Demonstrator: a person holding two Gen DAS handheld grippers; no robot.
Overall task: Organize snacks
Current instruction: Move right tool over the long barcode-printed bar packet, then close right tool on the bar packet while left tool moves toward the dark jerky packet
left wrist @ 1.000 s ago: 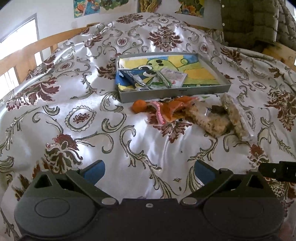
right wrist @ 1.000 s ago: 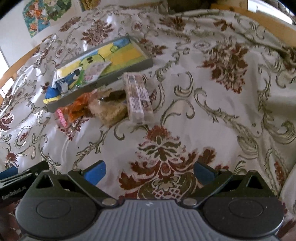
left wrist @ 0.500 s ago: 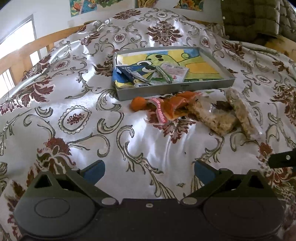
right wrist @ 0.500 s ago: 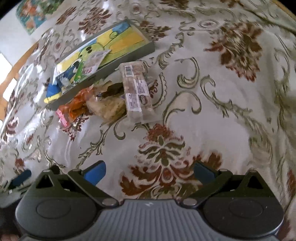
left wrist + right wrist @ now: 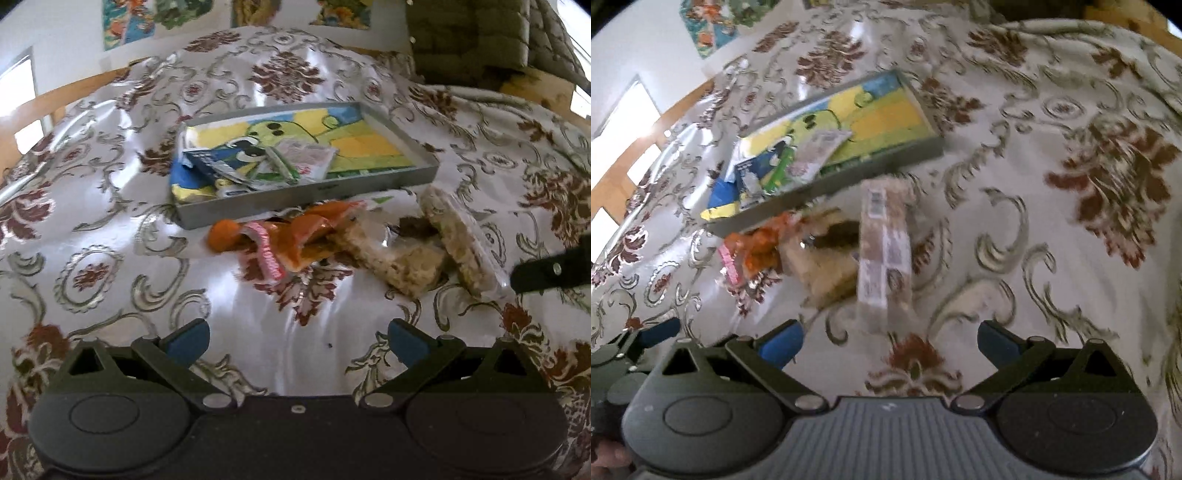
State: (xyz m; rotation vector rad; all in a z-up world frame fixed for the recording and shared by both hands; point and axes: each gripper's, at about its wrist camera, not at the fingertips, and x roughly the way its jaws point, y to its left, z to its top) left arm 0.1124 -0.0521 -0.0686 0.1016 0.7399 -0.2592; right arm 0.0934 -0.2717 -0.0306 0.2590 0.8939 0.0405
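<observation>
A grey tray (image 5: pixel 424 151) with a cartoon picture holds a few small packets (image 5: pixel 303 162) at its left end; it also shows in the right wrist view (image 5: pixel 923 151). In front of it lie an orange wrapper (image 5: pixel 303 236), a clear bag of puffed snack (image 5: pixel 395 258) and a long clear rice-cake pack (image 5: pixel 458 240). The long pack (image 5: pixel 884 251) lies just ahead of my right gripper (image 5: pixel 890 341), which is open and empty. My left gripper (image 5: pixel 297 338) is open and empty, short of the orange wrapper.
Everything lies on a white bedspread (image 5: pixel 110 229) with brown floral print. A wooden bed rail (image 5: pixel 55 103) runs along the left. A quilted olive jacket (image 5: pixel 480 37) sits at the back right. The right gripper's finger (image 5: pixel 550 273) shows at the right edge.
Both grippers have moved forward toward the snack pile. The long pack now lies close in front of the right gripper's fingers. Both stay open.
</observation>
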